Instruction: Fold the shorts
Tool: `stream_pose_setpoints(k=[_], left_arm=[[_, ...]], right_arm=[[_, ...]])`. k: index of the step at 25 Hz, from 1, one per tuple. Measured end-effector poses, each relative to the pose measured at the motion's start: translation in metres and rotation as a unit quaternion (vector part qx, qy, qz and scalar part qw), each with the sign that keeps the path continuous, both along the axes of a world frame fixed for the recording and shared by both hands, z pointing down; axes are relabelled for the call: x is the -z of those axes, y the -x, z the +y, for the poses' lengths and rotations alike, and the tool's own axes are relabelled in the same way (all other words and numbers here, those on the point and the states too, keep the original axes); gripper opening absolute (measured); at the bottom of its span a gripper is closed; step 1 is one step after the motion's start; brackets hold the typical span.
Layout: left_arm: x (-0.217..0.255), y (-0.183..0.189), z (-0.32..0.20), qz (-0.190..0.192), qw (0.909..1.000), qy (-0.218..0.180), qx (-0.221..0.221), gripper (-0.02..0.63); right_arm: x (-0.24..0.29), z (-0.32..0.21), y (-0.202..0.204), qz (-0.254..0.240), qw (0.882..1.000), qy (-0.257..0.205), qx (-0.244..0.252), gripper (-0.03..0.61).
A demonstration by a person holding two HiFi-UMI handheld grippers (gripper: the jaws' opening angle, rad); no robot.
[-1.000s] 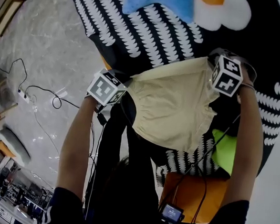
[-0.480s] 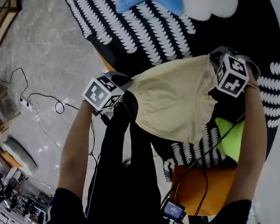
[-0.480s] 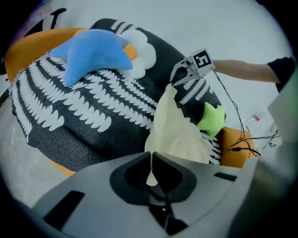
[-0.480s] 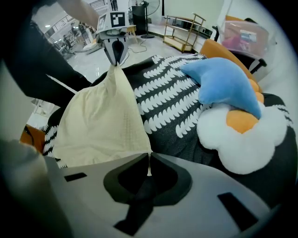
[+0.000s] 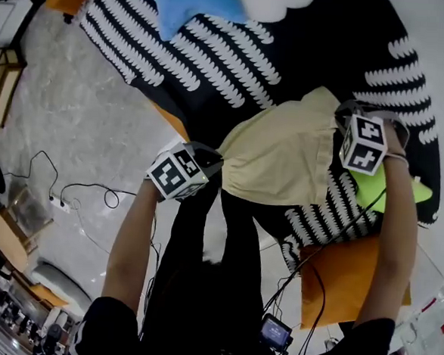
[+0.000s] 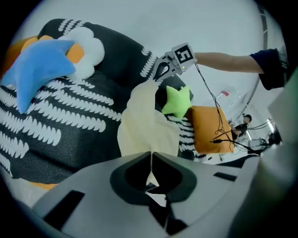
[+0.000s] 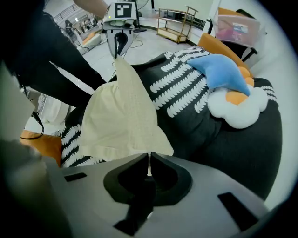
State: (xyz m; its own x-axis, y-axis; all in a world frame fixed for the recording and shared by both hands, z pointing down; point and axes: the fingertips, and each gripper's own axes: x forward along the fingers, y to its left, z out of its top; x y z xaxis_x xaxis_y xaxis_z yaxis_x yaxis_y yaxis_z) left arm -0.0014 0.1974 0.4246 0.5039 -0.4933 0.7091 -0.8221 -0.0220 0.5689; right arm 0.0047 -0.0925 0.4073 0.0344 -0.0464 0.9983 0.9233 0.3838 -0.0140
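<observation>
Held aloft over the near edge of a black, white-patterned cushion (image 5: 214, 66), cream fabric shorts (image 5: 284, 158) span lengthwise from the left gripper (image 5: 215, 162) to the right gripper (image 5: 338, 114), each clamped on one end.

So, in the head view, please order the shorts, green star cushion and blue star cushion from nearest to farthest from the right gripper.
1. shorts: held in the jaws of the right gripper, spreading leftward.
2. green star cushion: just below it, right side.
3. blue star cushion: far off, top left.
</observation>
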Motion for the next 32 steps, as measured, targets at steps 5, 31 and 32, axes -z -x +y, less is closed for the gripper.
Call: stream_pose_setpoints(k=[5,31,32], left_arm=[[-0.001,-0.051,-0.010,-0.008,0.9988,0.010,-0.047,0.012],[-0.155,-0.229,0.050,-0.111,0.9727,0.166,-0.118,0.284],[-0.154,-0.230,0.047,-0.107,0.9746,0.170,-0.099,0.293]], right_arm=[[-0.006,-0.011,-0.075,0.019,0.999,0.016,-0.045,0.031],[-0.171,0.069,-0.329,0.078,0.979,0.064,-0.178,0.122],[-0.169,0.067,-0.330,0.068,0.979,0.063,-0.183,0.124]])
